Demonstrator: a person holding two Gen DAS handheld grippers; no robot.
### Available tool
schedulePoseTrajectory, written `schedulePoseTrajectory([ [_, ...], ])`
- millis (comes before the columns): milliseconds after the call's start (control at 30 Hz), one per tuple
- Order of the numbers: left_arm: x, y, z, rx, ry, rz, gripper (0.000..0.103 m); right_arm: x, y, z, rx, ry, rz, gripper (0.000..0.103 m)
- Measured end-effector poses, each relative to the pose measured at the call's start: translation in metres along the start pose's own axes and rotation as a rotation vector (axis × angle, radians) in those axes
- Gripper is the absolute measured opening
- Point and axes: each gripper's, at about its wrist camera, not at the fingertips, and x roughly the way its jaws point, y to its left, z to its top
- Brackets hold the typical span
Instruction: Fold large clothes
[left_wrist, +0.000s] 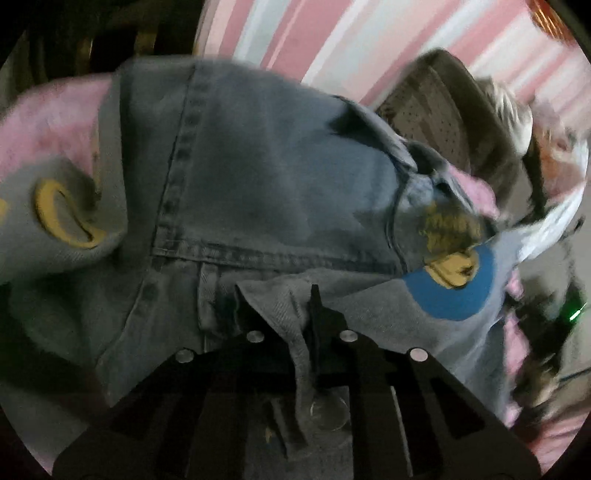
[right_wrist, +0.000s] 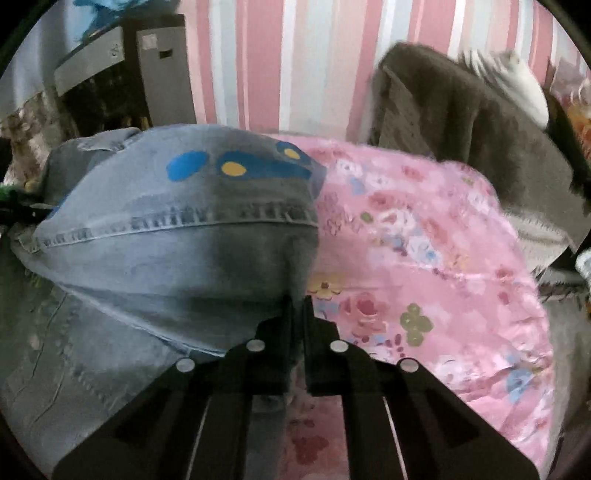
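A grey-blue denim garment (left_wrist: 258, 177) with blue and yellow patches fills the left wrist view. My left gripper (left_wrist: 310, 314) is shut on a fold of its edge, which hangs down between the fingers. In the right wrist view the same denim garment (right_wrist: 177, 236) lies spread over a pink floral sheet (right_wrist: 424, 251). My right gripper (right_wrist: 298, 306) is shut on the garment's right edge, where denim meets sheet. Blue and yellow patches (right_wrist: 236, 166) show at the far side.
A pink and white striped wall (right_wrist: 295, 55) stands behind. A dark grey chair or cushion (right_wrist: 461, 122) with pale cloth on it sits at the right. A grey cabinet (right_wrist: 162, 70) stands at the back left.
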Motion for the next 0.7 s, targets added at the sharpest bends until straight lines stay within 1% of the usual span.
schedulePoseTrajectory([
  [33,0.001,0.002,0.002,-0.007,0.004,-0.013,0.011,0.000,-0.001,0.000,-0.011,0.001,0.003,0.005],
  [100,-0.001,-0.002,0.004,0.029,0.007,-0.004,0.011,0.000,0.000,0.001,-0.024,0.021,0.019,0.009],
  [133,-0.005,-0.009,0.002,0.067,-0.005,0.019,0.011,-0.006,-0.001,0.002,-0.007,0.013,0.049,0.010],
  [167,-0.009,-0.015,-0.001,0.101,-0.018,0.042,0.012,-0.012,-0.004,0.004,0.009,0.000,0.076,0.015],
  [200,-0.013,-0.022,-0.004,0.123,-0.023,0.063,0.025,-0.023,-0.007,0.008,0.031,-0.026,0.105,0.016],
  [233,-0.018,-0.028,-0.008,0.149,-0.039,0.104,0.038,-0.029,-0.008,0.010,0.042,-0.046,0.124,0.022],
  [267,-0.026,-0.033,-0.012,0.165,-0.072,0.153,0.071,-0.036,-0.009,0.015,0.054,-0.072,0.139,0.027],
  [300,-0.033,-0.038,-0.016,0.183,-0.112,0.190,0.086,-0.042,-0.009,0.019,0.060,-0.093,0.144,0.029],
  [367,-0.044,-0.044,-0.023,0.227,-0.138,0.223,0.086,-0.051,-0.006,0.029,0.050,-0.128,0.138,0.033],
  [400,-0.050,-0.045,-0.026,0.244,-0.140,0.226,0.086,-0.051,-0.006,0.034,0.047,-0.137,0.135,0.034],
  [500,-0.063,-0.048,-0.040,0.273,-0.144,0.226,0.086,-0.046,-0.005,0.049,0.050,-0.167,0.124,0.043],
  [533,-0.064,-0.048,-0.046,0.289,-0.137,0.227,0.086,-0.042,-0.005,0.052,0.055,-0.166,0.126,0.050],
  [567,-0.063,-0.047,-0.051,0.302,-0.128,0.233,0.086,-0.034,-0.006,0.057,0.065,-0.158,0.128,0.052],
  [633,-0.054,-0.048,-0.059,0.333,-0.106,0.253,0.084,-0.018,-0.004,0.065,0.072,-0.131,0.143,0.052],
  [700,-0.042,-0.047,-0.062,0.346,-0.077,0.252,0.061,0.008,-0.001,0.070,0.074,-0.075,0.134,0.052],
])
